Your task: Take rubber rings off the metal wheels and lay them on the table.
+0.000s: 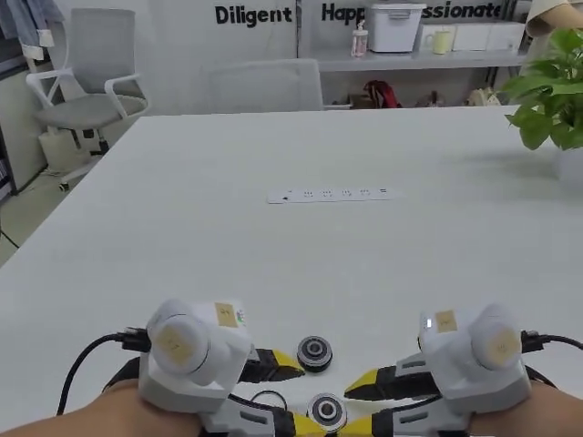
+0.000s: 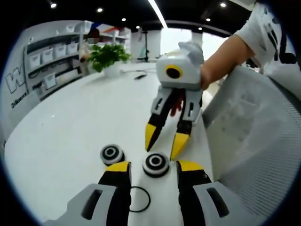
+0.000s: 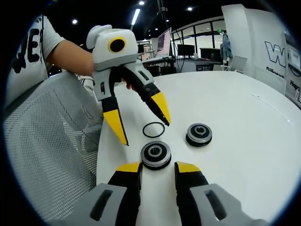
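The left gripper point(image 2: 153, 168) was found low over the near edge of the worktop point(image 1: 273, 255), its fingers apart and clamped on nothing. A loose black rubber ring point(image 2: 138, 199) was noted lying flat on the worktop between those fingers, behind their yellow tips. The right gripper point(image 3: 158, 168) was seen facing it, fingers likewise apart and empty, so that the two sets of tips pointed toward each other. The near wheel point(image 1: 326, 411) was observed lying flat between them, just ahead of each gripper's tips; contact with any finger could not be told. The far wheel point(image 1: 314, 352) was recorded just beyond it, also flat, separate from the first and clear of both grippers. Whether either wheel carried a ring could not be determined. Further out, a white power strip point(image 1: 328, 194) was noted at mid-worktop, well apart from the wheels. A potted plant point(image 1: 551, 86) was seen at the far right edge, and an office chair point(image 1: 86, 91) beyond the far left corner.
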Demonstrator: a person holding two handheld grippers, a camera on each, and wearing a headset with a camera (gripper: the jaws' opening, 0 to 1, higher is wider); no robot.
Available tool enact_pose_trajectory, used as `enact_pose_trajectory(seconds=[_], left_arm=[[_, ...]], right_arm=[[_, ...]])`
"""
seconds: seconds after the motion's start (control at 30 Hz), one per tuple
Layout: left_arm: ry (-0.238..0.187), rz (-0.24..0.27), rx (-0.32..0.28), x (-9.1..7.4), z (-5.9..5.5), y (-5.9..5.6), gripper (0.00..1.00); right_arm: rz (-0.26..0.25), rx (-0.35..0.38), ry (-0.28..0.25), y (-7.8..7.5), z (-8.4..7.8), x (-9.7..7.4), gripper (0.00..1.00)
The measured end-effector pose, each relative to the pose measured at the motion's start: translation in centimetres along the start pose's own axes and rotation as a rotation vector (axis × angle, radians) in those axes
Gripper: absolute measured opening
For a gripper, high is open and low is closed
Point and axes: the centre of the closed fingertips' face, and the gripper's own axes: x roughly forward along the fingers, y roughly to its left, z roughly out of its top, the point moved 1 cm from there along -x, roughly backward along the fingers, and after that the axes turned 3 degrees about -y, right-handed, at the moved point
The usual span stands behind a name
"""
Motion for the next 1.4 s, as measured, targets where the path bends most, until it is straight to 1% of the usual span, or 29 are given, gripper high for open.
enact_pose_trajectory(seconds=[0.2, 0.4, 0.5, 0.67, 0.87, 0.97, 1.03, 1.23, 1.27, 1.3, 1.4], left_arm=[[0.011, -0.009, -0.003, 0.5, -0.2, -0.3, 0.34], [0.022, -0.005, -0.004, 1.0, -0.4, -0.4, 0.3], [0.032, -0.006, 0.005, 1.2, -0.6, -0.6, 0.28], [0.035, 0.006, 0.011, 1.4, -0.6, -0.4, 0.21], [0.038, 0.003, 0.012, 1.9, -0.6, -0.5, 0.19], [0.055, 0.002, 0.022, 2.0, -1.0, -0.7, 0.18], [0.036, 0.008, 0.015, 2.2, -0.8, -0.6, 0.18], [0.029, 0.022, 0.004, 2.2, -0.7, -0.5, 0.16], [0.03, 0.033, 0.004, 2.2, -0.7, -0.4, 0.14], [0.032, 0.027, 0.013, 2.2, -0.8, -0.5, 0.14], [0.031, 0.036, 0.019, 2.2, -0.8, -0.5, 0.14]], right_arm=[[0.005, -0.006, 0.005, 0.2, 0.0, 0.2, 0.2], [0.001, -0.003, 0.008, 0.2, -0.2, 0.2, 0.19], [-0.001, -0.001, 0.014, 0.1, -0.4, 0.2, 0.17], [0.001, 0.013, 0.01, 0.1, -0.4, 0.2, 0.17], [0.0, 0.025, 0.007, 0.0, -0.4, 0.2, 0.17], [0.0, 0.038, 0.003, 0.0, -0.5, 0.2, 0.17], [0.001, 0.045, 0.001, 0.0, -0.5, 0.2, 0.17], [0.003, 0.064, -0.002, 0.0, -0.5, 0.2, 0.16], [0.004, 0.072, -0.002, 0.0, -0.5, 0.2, 0.16], [0.004, 0.078, -0.002, 0.0, -0.5, 0.2, 0.16], [0.005, 0.094, -0.001, -0.1, -0.6, 0.1, 0.15]])
